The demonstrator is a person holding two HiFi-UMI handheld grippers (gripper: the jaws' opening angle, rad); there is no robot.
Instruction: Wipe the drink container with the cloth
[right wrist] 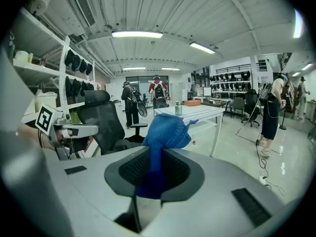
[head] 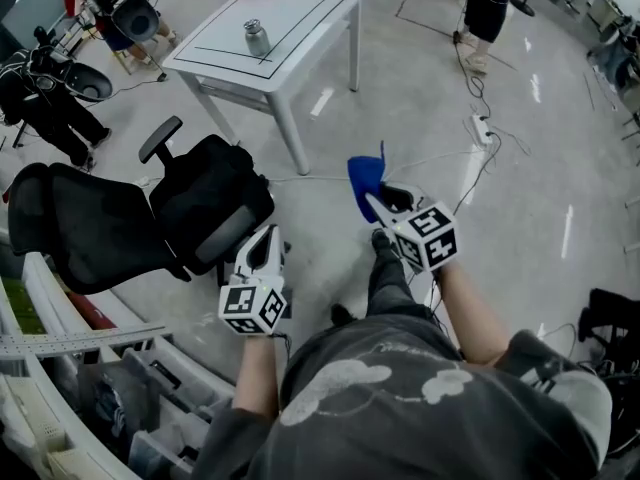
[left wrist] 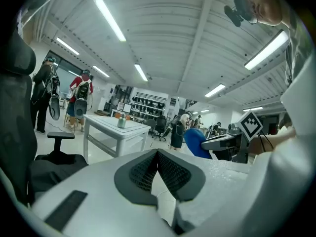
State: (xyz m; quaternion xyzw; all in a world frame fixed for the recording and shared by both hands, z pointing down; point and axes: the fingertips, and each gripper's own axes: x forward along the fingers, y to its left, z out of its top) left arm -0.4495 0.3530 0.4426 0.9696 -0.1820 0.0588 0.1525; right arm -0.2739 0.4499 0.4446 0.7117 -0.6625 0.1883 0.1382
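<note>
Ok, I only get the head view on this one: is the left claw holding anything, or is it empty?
Observer: Empty. The left gripper view shows the left claw shut on itself, with nothing in it.
Operator: And the cloth, is it properly gripped or just draped over the other one?
Observer: Gripped. In the right gripper view the right claw is closed on the blue cloth, which runs down between its two sides and bunches up past the tips.

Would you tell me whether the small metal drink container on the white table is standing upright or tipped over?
Upright: the small metal drink container stands on its base on the white table, with its narrower cap end uppermost.
</note>
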